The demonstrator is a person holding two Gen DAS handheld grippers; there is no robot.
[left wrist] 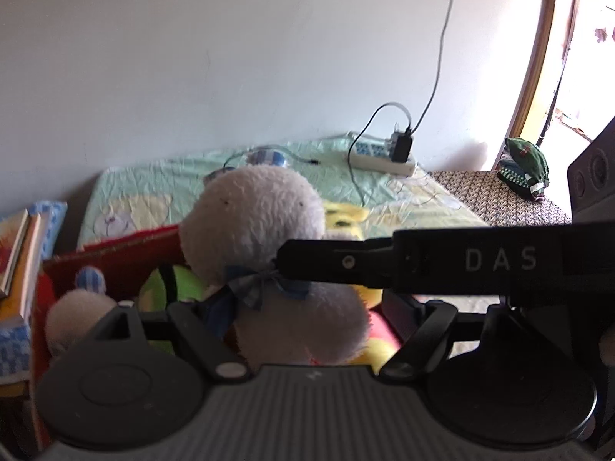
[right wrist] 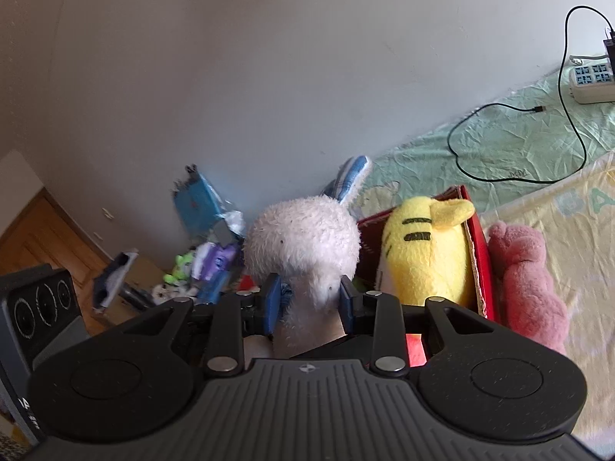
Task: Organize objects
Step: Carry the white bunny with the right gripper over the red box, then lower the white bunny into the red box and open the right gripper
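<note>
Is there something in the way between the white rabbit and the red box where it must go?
The yellow plush already fills part of the red box. The white rabbit, clamped in the right gripper, has nothing else visible blocking it.

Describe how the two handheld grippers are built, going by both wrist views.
Both share a dark grey ribbed body flanked by two round black discs, with black linkage arms on silver pivots. The right gripper carries blue pads on its fingers. From the left wrist view, it appears as a black bar marked "DAS". The left gripper's fingertips are hidden.
</note>
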